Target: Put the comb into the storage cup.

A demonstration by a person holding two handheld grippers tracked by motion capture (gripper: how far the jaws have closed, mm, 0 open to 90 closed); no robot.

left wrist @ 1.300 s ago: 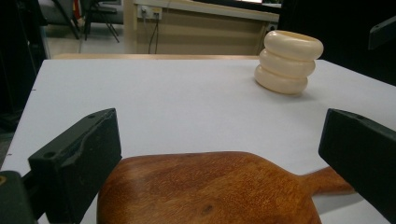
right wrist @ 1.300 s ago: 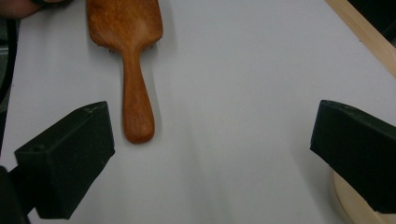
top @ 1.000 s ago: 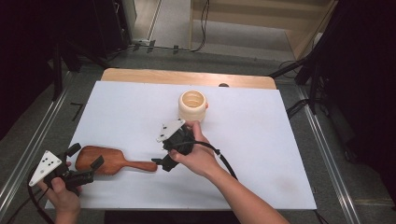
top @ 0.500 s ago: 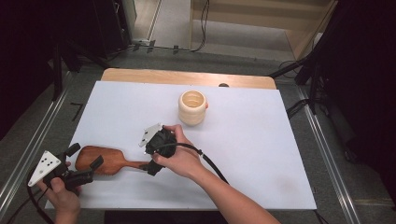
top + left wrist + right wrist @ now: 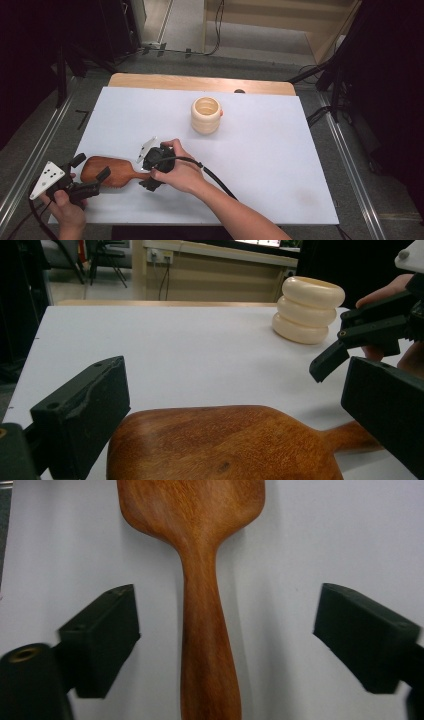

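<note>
One wooden paddle lies flat at the near-left of the white table; one cream ribbed cup stands well apart; no writing is legible. The right gripper, jaws wide but just closing, straddles the paddle's handle without touching. The left gripper stands wide about the blade.

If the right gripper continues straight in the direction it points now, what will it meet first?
Most likely the handle of the wooden paddle: it lies between the open jaws of the right gripper, which have just been closing. Depth is unclear.

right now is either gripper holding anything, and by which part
Nothing is held. The right gripper has just been closing, its fingers astride the wooden paddle handle without touching. The left gripper is open.
</note>
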